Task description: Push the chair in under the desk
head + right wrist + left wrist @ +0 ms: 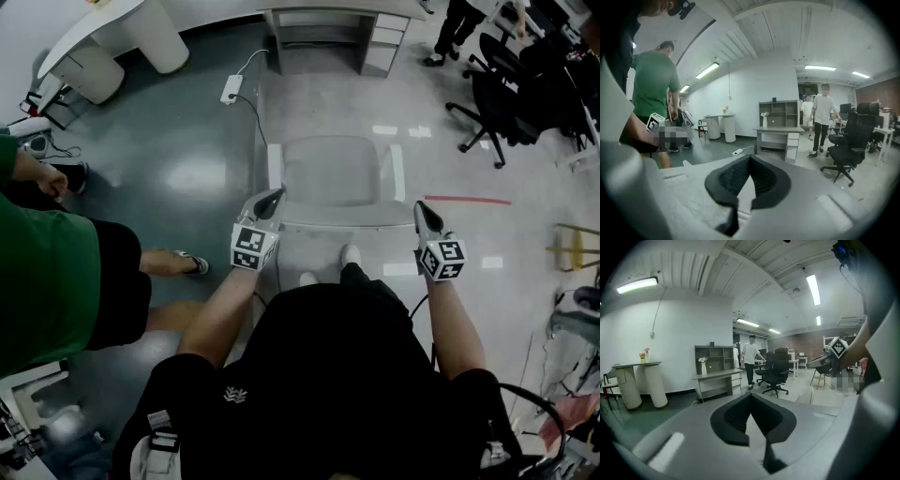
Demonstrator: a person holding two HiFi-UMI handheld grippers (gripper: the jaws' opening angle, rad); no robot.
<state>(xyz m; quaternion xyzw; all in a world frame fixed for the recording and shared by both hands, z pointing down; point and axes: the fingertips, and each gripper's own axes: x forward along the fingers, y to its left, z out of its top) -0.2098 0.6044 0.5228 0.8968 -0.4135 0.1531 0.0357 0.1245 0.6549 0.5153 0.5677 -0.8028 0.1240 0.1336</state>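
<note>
A white chair [342, 178] stands on the floor just ahead of me, its backrest toward me. The grey desk [337, 19] with drawers is farther on, a gap of floor between it and the chair. My left gripper [274, 199] is shut with nothing between its pads, its tip at the backrest's left corner. My right gripper [422, 208] is shut and holds nothing, its tip at the right corner. Whether the tips touch the chair I cannot tell. The desk [717, 377] lies beyond the shut left gripper [751, 395], and the desk [780, 132] beyond the shut right gripper [750, 160].
A person in a green shirt [47, 272] stands close on my left. A power strip [231, 90] and its cable lie on the floor left of the desk. Black office chairs [506, 103] crowd the far right, where a person [459, 28] walks. A white curved counter [112, 37] sits far left.
</note>
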